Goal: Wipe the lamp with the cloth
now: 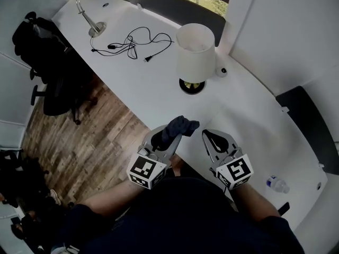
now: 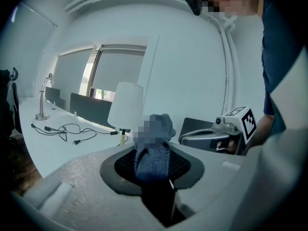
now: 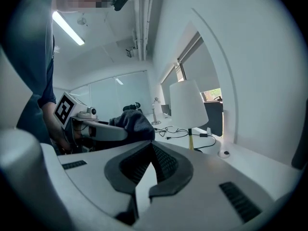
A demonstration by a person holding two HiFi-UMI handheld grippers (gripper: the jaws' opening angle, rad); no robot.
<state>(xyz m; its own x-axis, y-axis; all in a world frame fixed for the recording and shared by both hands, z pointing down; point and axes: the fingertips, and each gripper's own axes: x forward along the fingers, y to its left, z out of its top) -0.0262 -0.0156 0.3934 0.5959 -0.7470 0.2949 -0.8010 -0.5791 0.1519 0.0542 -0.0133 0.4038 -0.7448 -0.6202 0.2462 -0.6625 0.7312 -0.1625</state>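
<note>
clamping the dark cloth (image 1: pixel 180 125) in the left gripper (image 1: pixel 170 136) over the near edge of the white desk (image 1: pixel 159 89); pressing the right gripper (image 1: pixel 212 137) closed on nothing, just beside at 3 o'clock; facing the lamp (image 1: pixel 195 54), upright at 12 o'clock, well apart.

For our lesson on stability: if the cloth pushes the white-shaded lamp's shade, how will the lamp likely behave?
Probably tippy: on this lamp, the wide shade sits high over a small dark base. It may also slide, since the white desk looks smooth. The shade looks thin, so likely light.
</note>
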